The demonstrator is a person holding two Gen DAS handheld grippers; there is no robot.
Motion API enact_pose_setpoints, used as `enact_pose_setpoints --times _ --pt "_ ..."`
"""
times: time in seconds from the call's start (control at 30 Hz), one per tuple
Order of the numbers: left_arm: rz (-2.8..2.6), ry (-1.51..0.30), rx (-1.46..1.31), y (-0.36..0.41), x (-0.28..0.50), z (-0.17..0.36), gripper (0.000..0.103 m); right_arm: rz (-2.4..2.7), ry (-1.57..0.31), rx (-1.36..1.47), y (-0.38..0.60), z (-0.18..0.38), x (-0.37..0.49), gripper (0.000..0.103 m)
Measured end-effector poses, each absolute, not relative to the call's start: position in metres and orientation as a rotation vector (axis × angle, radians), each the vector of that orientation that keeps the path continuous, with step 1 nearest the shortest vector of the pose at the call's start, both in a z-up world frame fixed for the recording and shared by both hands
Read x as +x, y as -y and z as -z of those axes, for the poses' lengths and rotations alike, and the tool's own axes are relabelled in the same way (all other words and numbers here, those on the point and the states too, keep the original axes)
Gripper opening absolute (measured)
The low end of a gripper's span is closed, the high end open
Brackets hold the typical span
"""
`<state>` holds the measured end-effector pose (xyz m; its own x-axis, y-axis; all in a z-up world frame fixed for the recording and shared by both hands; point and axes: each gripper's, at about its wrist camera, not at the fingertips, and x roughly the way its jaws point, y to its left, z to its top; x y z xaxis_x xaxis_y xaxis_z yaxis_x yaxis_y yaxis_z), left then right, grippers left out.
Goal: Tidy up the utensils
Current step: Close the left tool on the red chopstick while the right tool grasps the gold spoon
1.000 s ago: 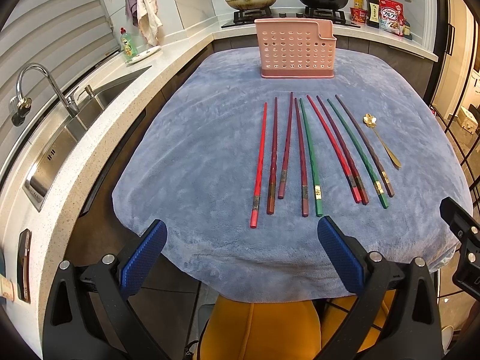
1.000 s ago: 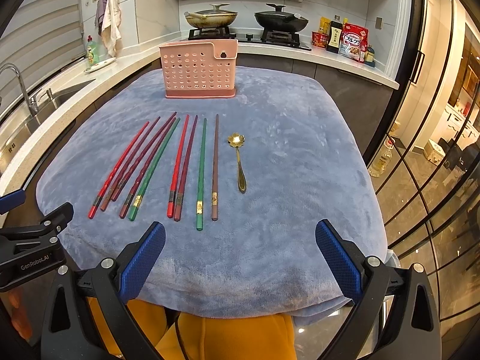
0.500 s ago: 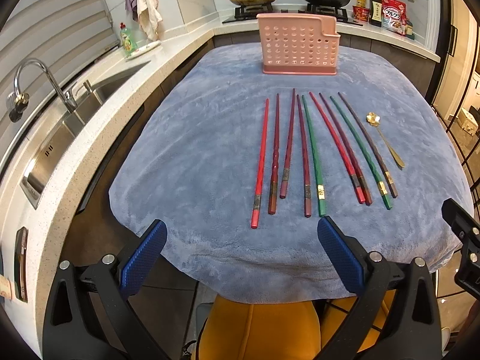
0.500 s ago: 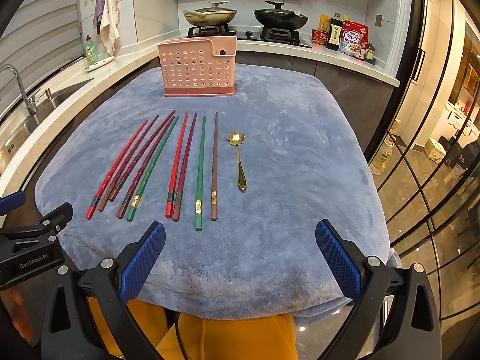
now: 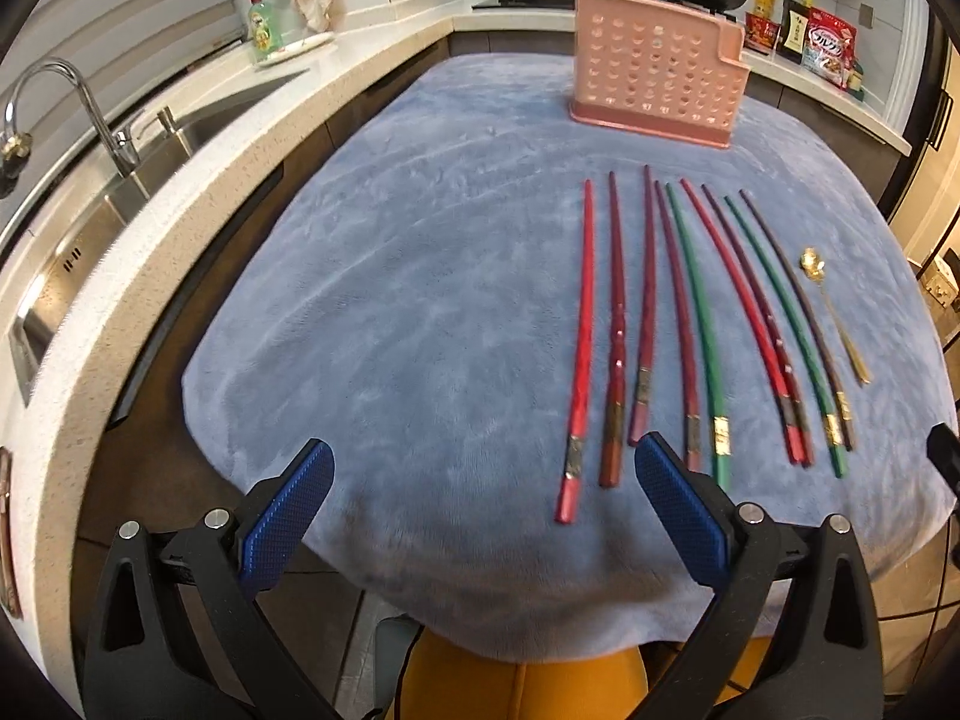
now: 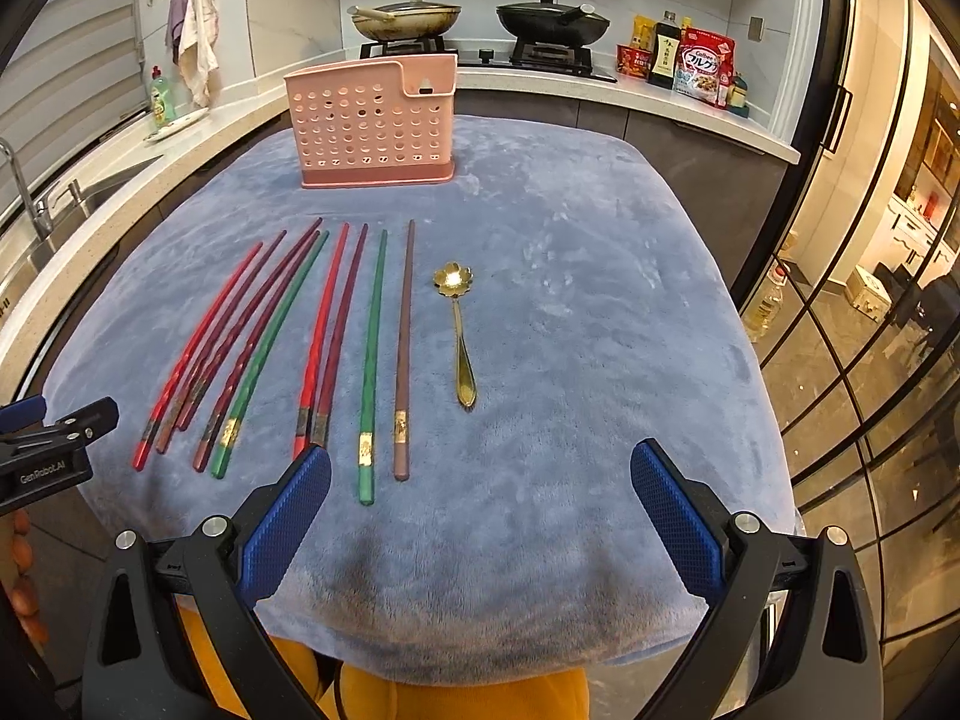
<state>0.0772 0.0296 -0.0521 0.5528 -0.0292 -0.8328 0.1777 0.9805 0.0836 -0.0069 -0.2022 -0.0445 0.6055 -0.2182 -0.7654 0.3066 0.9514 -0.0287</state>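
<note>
- The left gripper (image 5: 477,507) hangs over the near edge of the bench (image 5: 390,312), jaws wide apart and holding nothing.
- The right gripper (image 6: 480,507) sits likewise at the near edge, jaws spread, nothing between them.
- Nine chopsticks (image 6: 336,336) lie side by side on the blue cloth (image 6: 600,330) that covers the bench, thick ends towards the jaws.
- In the left view the chopsticks (image 5: 690,324) lie ahead and right of the jaws; its right fingertip (image 5: 666,474) overlaps the near ends of the middle sticks.
- In the right view the green stick (image 6: 369,360) and brown stick (image 6: 403,348) point in between the jaws; the rest lie to their left.
- The gold spoon (image 6: 459,336) lies just right of the brown stick, apart from it, bowl away from the jaws.
- The pink rack (image 6: 375,123) stands upright far ahead of both jaws, beyond the stick tips.
</note>
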Motion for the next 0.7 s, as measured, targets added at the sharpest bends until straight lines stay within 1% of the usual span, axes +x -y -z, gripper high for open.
enact_pose_setpoints --times 0.13,0.47,0.63,0.67,0.7 --pt "0.127 -1.006 0.168 -0.027 0.090 0.067 0.095 0.305 -0.888 0.117 0.206 0.051 0.006 0.096" --pt "0.138 -1.051 0.174 -0.031 0.103 0.086 0.089 0.305 -0.900 0.121 0.211 0.053 0.025 0.096" --pt "0.142 -1.075 0.156 -0.035 0.108 0.093 0.089 0.304 -0.906 0.119 0.213 0.057 0.038 0.096" --pt "0.142 -1.075 0.159 -0.034 0.109 0.093 0.089 0.303 -0.907 0.122 0.214 0.058 0.042 0.095" --pt "0.143 -1.075 0.161 -0.034 0.109 0.094 0.088 0.302 -0.907 0.125 0.215 0.059 0.043 0.093"
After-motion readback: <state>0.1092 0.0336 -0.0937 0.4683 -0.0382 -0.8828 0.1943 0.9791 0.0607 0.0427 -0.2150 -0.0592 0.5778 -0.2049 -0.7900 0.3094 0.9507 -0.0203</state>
